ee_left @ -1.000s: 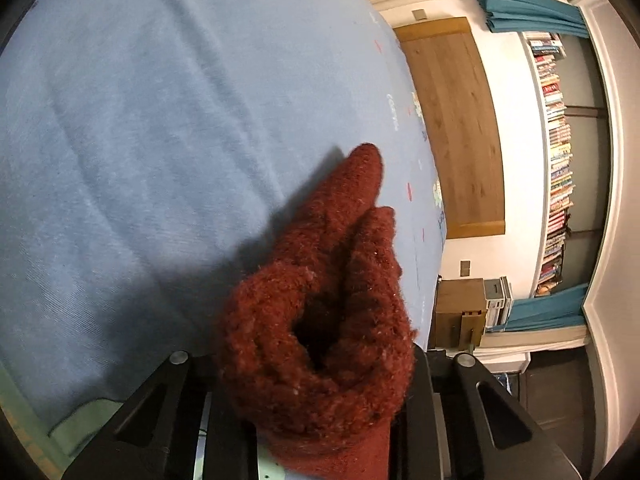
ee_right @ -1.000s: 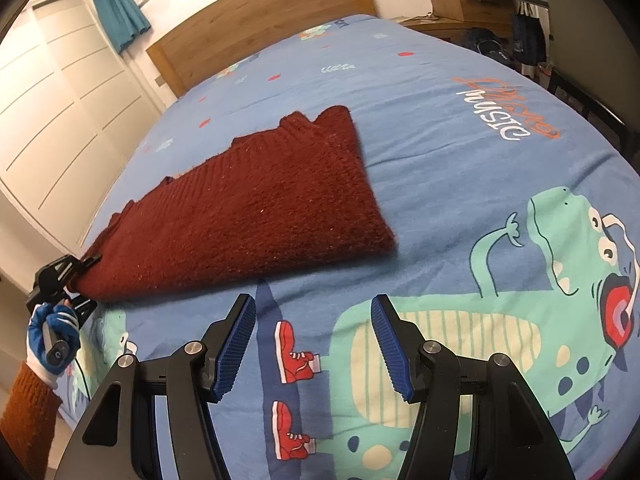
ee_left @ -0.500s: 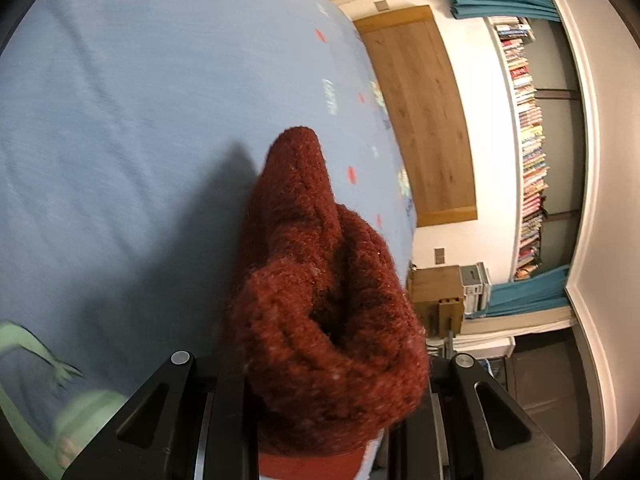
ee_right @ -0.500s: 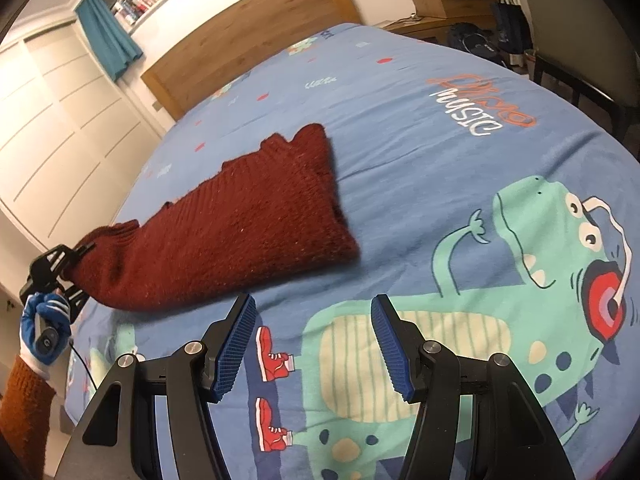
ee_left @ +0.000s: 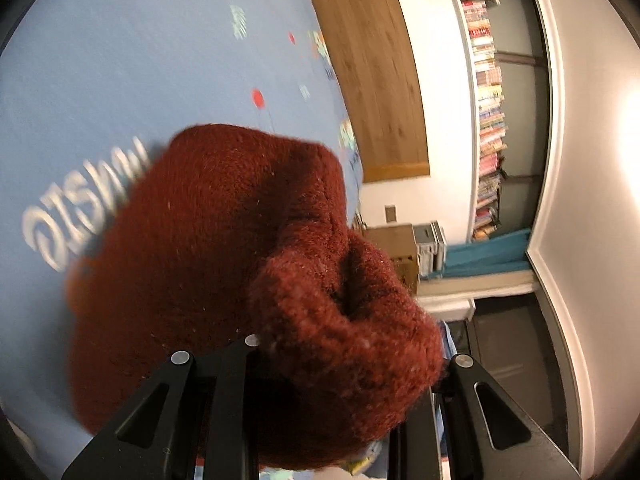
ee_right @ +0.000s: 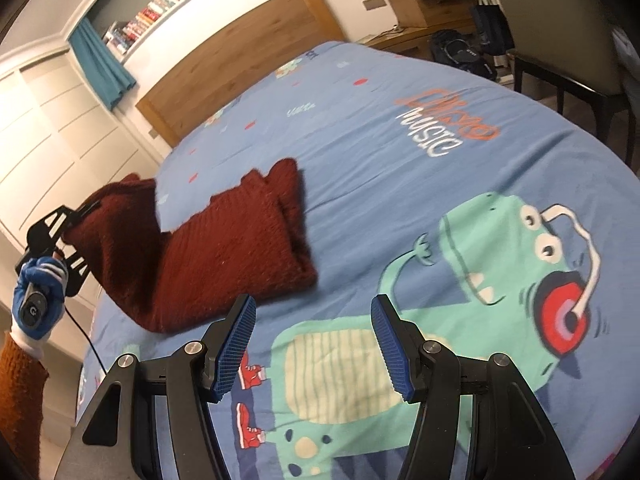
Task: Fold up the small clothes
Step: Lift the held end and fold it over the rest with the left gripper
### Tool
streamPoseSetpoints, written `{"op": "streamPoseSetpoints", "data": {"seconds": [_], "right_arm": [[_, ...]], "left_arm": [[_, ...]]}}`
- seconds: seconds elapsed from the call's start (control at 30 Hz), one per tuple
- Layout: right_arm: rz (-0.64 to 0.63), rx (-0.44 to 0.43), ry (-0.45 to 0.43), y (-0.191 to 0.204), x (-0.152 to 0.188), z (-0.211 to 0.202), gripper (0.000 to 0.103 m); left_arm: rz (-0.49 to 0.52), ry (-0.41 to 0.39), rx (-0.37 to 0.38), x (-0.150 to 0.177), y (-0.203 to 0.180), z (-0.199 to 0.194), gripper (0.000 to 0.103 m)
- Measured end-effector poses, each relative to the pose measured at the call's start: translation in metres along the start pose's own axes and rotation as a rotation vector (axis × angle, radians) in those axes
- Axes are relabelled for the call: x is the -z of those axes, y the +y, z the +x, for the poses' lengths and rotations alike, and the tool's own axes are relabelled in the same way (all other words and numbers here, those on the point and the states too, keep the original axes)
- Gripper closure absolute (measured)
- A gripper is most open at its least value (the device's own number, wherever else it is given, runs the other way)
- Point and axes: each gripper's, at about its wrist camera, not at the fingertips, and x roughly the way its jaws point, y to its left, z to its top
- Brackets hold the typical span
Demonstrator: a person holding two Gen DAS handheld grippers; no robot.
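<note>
A dark red knitted sweater [ee_right: 236, 248] lies on the blue bed cover, its left end lifted off the bed. My left gripper [ee_right: 86, 210] is shut on that raised end, held by a blue-gloved hand [ee_right: 38, 300]. In the left wrist view the bunched red sweater [ee_left: 248, 280] fills the space between the black fingers and hides the pads. My right gripper [ee_right: 312, 336] hovers over the cover near the sweater's near edge, open, with nothing between its blue pads [ee_right: 236, 344].
The blue cover [ee_right: 400, 208] carries a green dinosaur print [ee_right: 460, 300] and "music" lettering [ee_right: 436, 136]. A wooden headboard [ee_right: 240, 56] stands at the far end. A dark chair [ee_right: 568, 80] and bags stand at the right of the bed. White cupboard doors [ee_right: 52, 140] line the left.
My left gripper has lifted the sweater's end up and carried it over toward the rest of the garment, so the sweater bends. My right gripper has drifted slightly, still open.
</note>
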Motion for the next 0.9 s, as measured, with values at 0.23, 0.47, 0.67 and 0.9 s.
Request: {"op": "streamPoseSetpoints", "data": {"seconds": [0.23,0.47,0.67,0.9], "right_arm": [[0.056,0.019,-0.019,-0.028,-0.001,-0.015,0.041],[0.109,0.03,-0.038,-0.052,0.003,-0.028,0.041],[0.134,0.035,-0.039,-0.066,0.01,-0.034,0.041],[0.165,0.034,-0.044,-0.078,0.014,-0.037,0.041]], "left_arm": [[0.045,0.126,-0.004,0.045,-0.016,0.054,0.084],[0.181,0.237,-0.128,0.095,-0.024,0.098,0.084],[0.311,0.282,-0.24,0.134,-0.027,0.12,0.084],[0.42,0.337,-0.365,0.19,-0.015,0.135,0.083]]}}
